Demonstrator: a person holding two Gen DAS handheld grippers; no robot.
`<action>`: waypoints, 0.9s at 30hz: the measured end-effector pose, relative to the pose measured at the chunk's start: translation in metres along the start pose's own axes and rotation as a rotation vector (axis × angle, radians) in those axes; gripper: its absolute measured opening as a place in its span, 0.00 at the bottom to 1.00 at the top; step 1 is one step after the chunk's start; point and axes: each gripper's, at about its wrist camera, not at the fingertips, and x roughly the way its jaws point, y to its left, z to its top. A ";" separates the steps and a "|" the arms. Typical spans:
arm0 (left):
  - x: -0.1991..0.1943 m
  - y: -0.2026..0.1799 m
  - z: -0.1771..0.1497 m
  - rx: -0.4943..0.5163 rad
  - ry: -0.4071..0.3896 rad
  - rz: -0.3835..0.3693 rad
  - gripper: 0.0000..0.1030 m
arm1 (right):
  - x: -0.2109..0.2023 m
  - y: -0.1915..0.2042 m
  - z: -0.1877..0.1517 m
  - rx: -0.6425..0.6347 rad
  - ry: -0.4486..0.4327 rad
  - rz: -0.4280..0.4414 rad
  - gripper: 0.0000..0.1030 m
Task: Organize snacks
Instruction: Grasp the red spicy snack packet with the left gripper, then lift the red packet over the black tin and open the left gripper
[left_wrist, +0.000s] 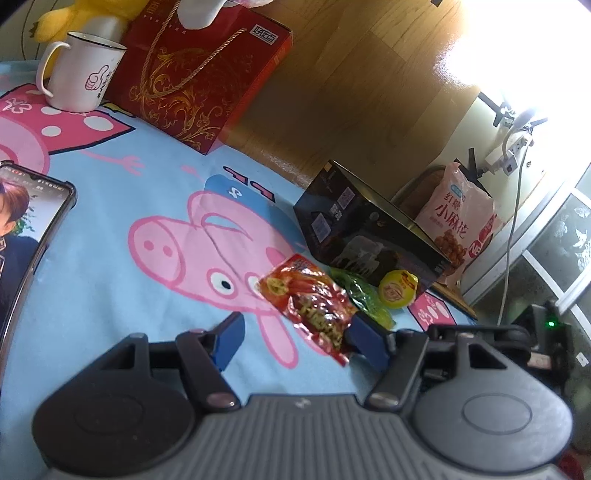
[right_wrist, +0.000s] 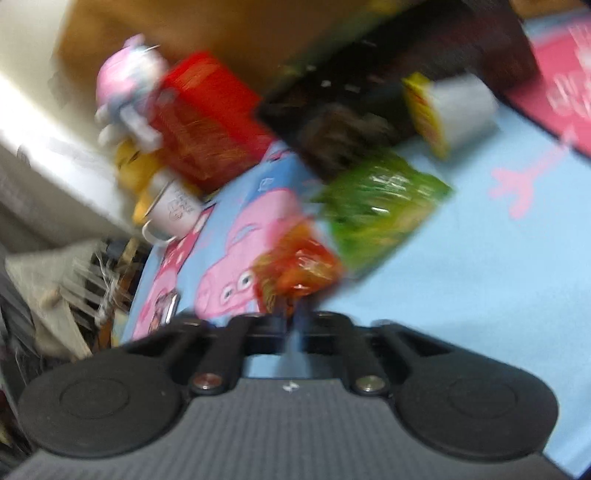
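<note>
In the left wrist view a red snack packet (left_wrist: 310, 302) lies on the blue cartoon cloth (left_wrist: 110, 280), with a green packet (left_wrist: 360, 295) and a yellow-lidded cup (left_wrist: 397, 290) behind it, beside a black open box (left_wrist: 362, 229). My left gripper (left_wrist: 299, 341) is open, its right finger by the red packet's near end. The right wrist view is blurred. There my right gripper (right_wrist: 291, 321) is shut on the edge of the red packet (right_wrist: 299, 269). The green packet (right_wrist: 380, 210), the cup (right_wrist: 454, 110) and the black box (right_wrist: 351, 103) lie beyond.
A red gift box (left_wrist: 199, 74), a white mug (left_wrist: 79, 72) and a yellow plush (left_wrist: 85, 14) stand at the back left. A phone (left_wrist: 26, 236) lies at the left. A pink snack bag (left_wrist: 461, 218) stands behind the black box. The table edge runs at the right.
</note>
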 end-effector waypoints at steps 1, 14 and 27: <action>0.000 0.000 0.001 -0.001 0.001 -0.001 0.63 | -0.002 -0.005 0.002 0.039 0.004 0.017 0.02; 0.050 -0.072 -0.008 0.138 0.231 -0.178 0.65 | -0.115 -0.043 -0.017 -0.167 -0.008 -0.082 0.03; 0.079 -0.110 -0.027 0.176 0.318 -0.259 0.50 | -0.123 -0.066 -0.020 -0.167 -0.031 0.012 0.05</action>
